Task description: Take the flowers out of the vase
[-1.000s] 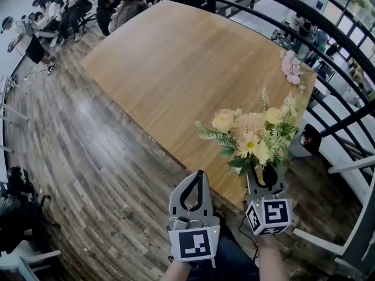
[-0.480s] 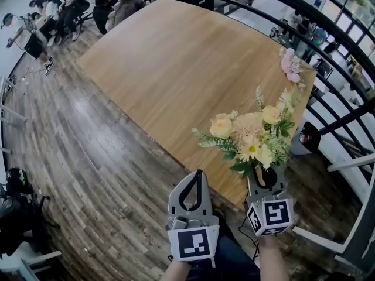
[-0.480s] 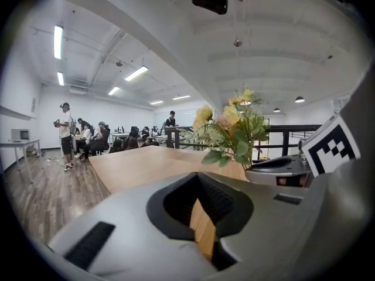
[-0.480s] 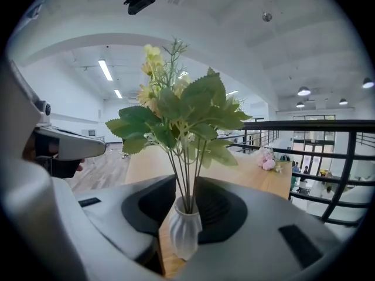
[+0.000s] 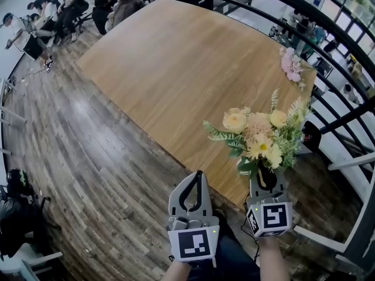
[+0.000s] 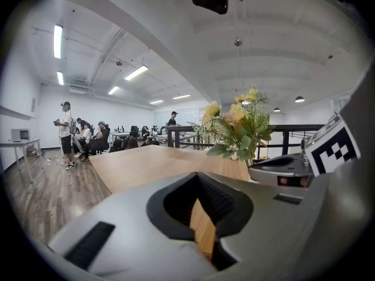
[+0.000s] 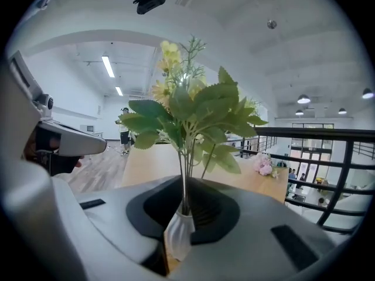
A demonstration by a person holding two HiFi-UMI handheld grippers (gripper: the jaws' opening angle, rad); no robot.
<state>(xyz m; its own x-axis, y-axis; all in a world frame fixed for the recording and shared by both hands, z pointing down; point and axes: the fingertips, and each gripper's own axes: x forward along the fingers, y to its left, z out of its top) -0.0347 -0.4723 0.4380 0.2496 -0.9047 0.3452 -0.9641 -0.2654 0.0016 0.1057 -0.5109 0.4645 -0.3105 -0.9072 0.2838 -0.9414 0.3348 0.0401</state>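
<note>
Floor: Grey-brown planks (image 5: 76, 145) ran along the left side of the worktop.
Worktop: A long wooden worktop (image 5: 176, 69) stretched away from the person, most of its surface bare.
Railing: Black metal bars (image 5: 328, 34) curved past the worktop's right edge.
Onlookers: A group of people (image 5: 123, 4) sat beyond the worktop's far left corner.
Flowers: A bunch of yellow and cream flowers (image 5: 258, 136) with green leaves stood upright in the vase at the worktop's near edge, toward its right corner.
Left gripper: The left gripper (image 5: 198, 176) hung just off the near edge, left of the bouquet, its jaws pressed together with nothing between them.
Right gripper: The right gripper (image 5: 267, 177) pointed at the foot of the bouquet, its jaws closing on the vase.
Vase: The small white ribbed vase (image 7: 179, 233) sat between the right gripper's jaws and filled the gap, the green stems rising from its neck.
Pink flowers: A small pink cluster (image 5: 291, 65) lay at the worktop's far right corner, well apart from the bouquet.
</note>
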